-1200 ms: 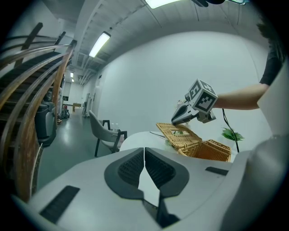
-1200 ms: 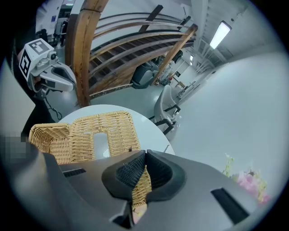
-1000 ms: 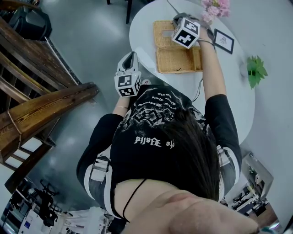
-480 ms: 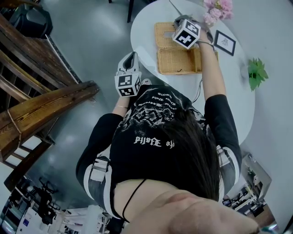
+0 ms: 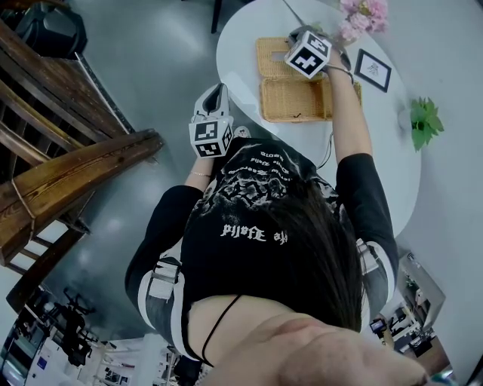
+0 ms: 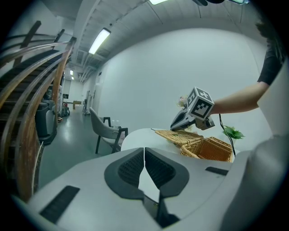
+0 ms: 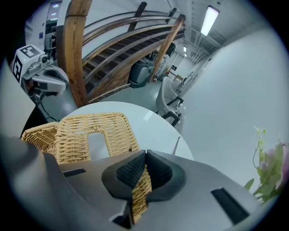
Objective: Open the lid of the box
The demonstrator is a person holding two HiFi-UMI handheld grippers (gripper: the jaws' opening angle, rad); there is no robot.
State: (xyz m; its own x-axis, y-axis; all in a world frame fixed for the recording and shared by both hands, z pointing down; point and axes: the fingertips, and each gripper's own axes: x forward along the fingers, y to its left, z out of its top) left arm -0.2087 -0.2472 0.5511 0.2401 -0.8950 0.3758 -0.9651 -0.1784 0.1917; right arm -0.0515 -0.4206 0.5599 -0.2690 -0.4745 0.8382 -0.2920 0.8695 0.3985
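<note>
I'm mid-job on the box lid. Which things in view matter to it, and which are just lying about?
Job in hand:
- wicker box
- its lid, already open
- right tool, shut on the lid's edge

Lying about:
- left tool, shut and empty
- pink flowers
- framed card
- green plant
- chair
- wooden staircase

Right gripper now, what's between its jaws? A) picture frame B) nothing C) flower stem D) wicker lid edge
D: in the right gripper view, the right gripper is shut on a woven strip of the wicker lid.
</note>
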